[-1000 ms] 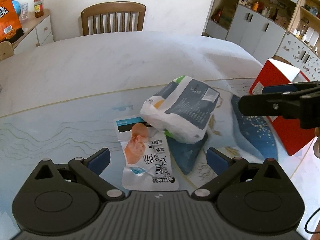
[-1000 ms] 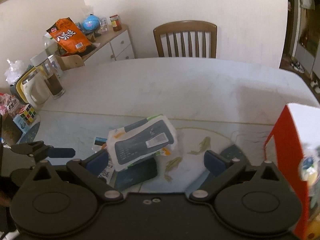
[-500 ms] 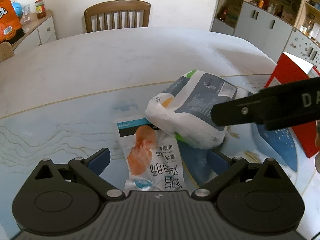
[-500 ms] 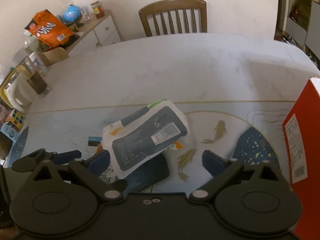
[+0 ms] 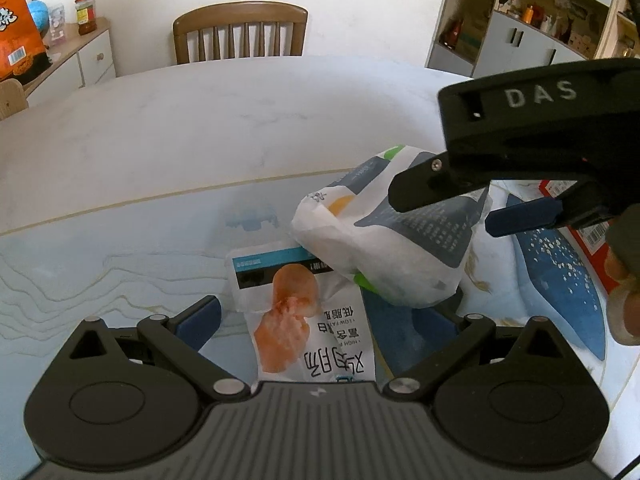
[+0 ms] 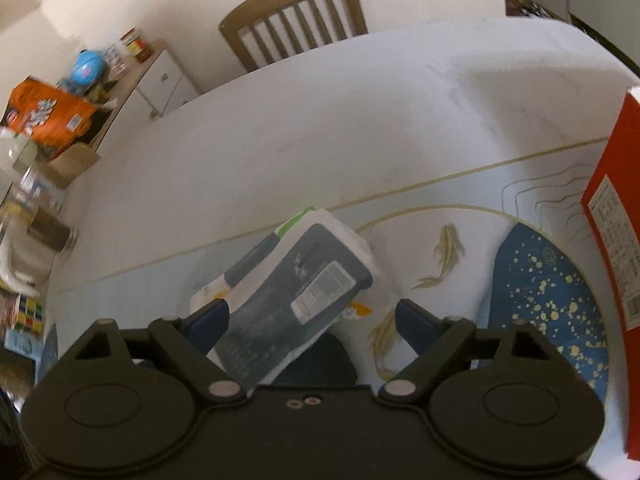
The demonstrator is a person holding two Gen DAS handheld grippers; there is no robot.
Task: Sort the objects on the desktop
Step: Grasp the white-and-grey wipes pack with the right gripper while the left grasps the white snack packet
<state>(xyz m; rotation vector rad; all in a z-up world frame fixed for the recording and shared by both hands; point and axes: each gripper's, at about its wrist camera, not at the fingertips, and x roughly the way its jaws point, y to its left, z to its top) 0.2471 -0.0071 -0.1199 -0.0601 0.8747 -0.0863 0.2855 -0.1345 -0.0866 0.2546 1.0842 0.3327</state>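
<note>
We see a puffy white-and-grey plastic bag [image 6: 296, 296] between the closing fingers of the right tool [image 6: 312, 320], pads not yet pressing; it leans on a flat glossy pouch [image 5: 304, 320] (printed meat picture) lying between the left tool [image 5: 320, 316] fingers, spread wide, on the smooth table [image 5: 200, 128]

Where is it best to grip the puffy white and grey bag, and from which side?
Grip the white and grey bag across its narrow width near the middle, from above. It lies tilted on other packets, long sides exposed. The right gripper already straddles it, jaws closing.
</note>
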